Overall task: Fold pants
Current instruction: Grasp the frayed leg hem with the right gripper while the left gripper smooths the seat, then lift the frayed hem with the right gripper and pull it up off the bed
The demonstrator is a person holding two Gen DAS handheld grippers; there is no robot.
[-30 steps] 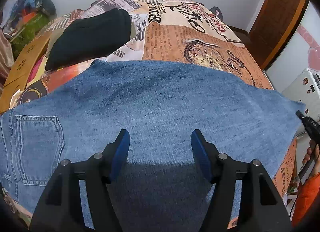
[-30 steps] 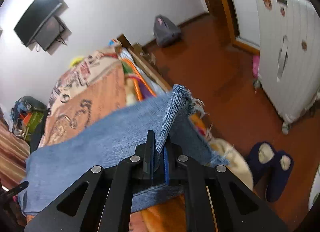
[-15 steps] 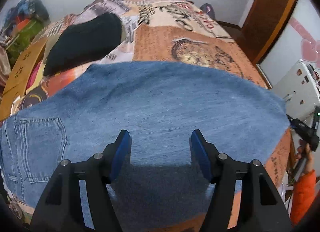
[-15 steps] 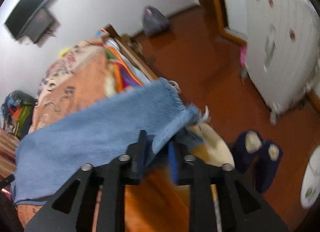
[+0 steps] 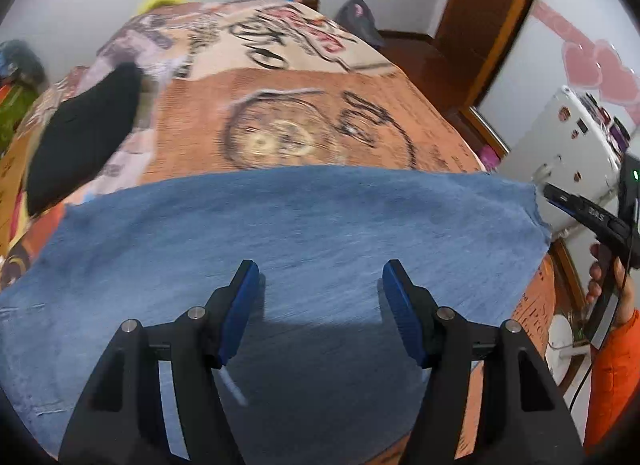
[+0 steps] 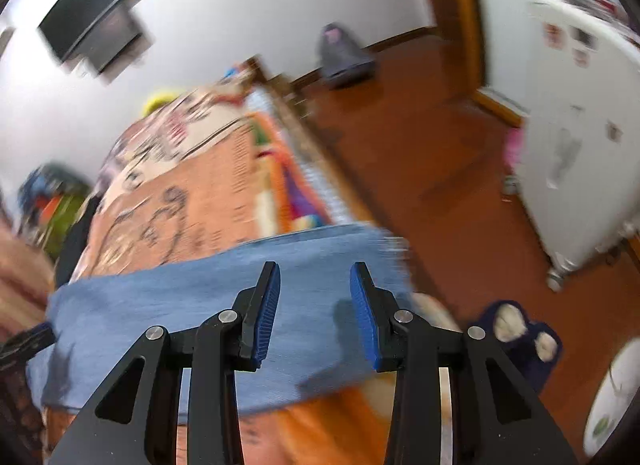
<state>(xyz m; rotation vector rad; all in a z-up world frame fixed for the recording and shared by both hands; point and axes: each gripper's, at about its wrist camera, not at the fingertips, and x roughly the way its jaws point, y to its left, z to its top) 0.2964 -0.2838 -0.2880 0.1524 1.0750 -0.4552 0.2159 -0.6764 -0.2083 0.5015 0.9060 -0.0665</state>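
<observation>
Right tool (image 6: 315,297) has let go of the hem it pinched a second ago; its jaws now stand wide apart, empty, above the pants (image 5: 304,233). Left tool (image 5: 320,297) stays wide open, holding nothing, hovering over the denim. Pants lie flat on the bed (image 5: 304,105), long axis left-right across it, frayed hem at the right edge.

The pants (image 5: 304,241) lie flat across the bed (image 5: 320,113), under and ahead of the left gripper (image 5: 320,285). A dark cloth (image 5: 84,133) lies farther ahead to its left. Slippers (image 6: 520,329) sit on the floor (image 6: 420,153) right of the right gripper (image 6: 314,289).
</observation>
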